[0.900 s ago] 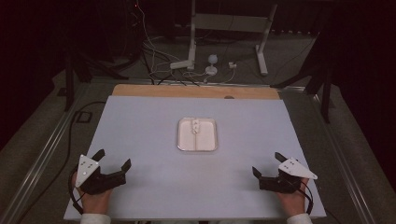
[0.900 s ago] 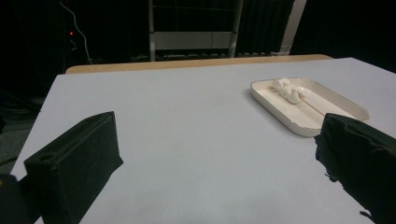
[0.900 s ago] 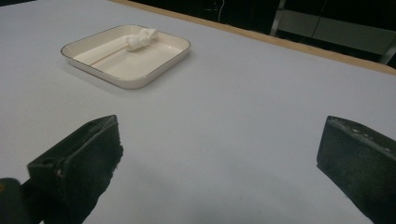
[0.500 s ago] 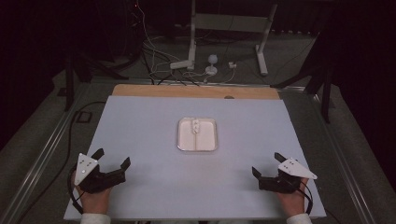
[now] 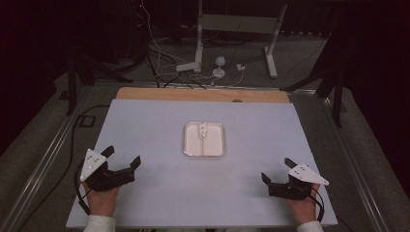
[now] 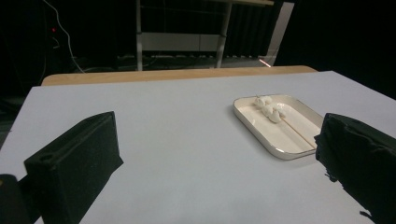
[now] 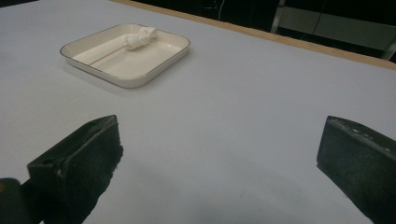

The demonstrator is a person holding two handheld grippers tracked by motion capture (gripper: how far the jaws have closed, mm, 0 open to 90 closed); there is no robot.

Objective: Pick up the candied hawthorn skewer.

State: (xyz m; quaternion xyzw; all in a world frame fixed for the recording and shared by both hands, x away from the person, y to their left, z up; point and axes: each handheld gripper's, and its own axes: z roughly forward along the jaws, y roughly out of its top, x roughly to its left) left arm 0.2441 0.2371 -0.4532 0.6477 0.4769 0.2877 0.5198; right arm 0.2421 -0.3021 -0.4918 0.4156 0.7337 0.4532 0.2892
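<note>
Left hand-held gripper: you hold it low at the near left of the desk, jaws spread wide, nothing between them; likely a ready stance.
Right hand-held gripper: mirrored at the near right, jaws equally wide, empty.
Aim: both point inward toward the middle, judged so that either can reach it.
Tray: shallow white dish at mid-desk, well apart from both.
Skewer: lies in the tray, white lumps on its far end, stick toward you, judged easy to grasp.
</note>
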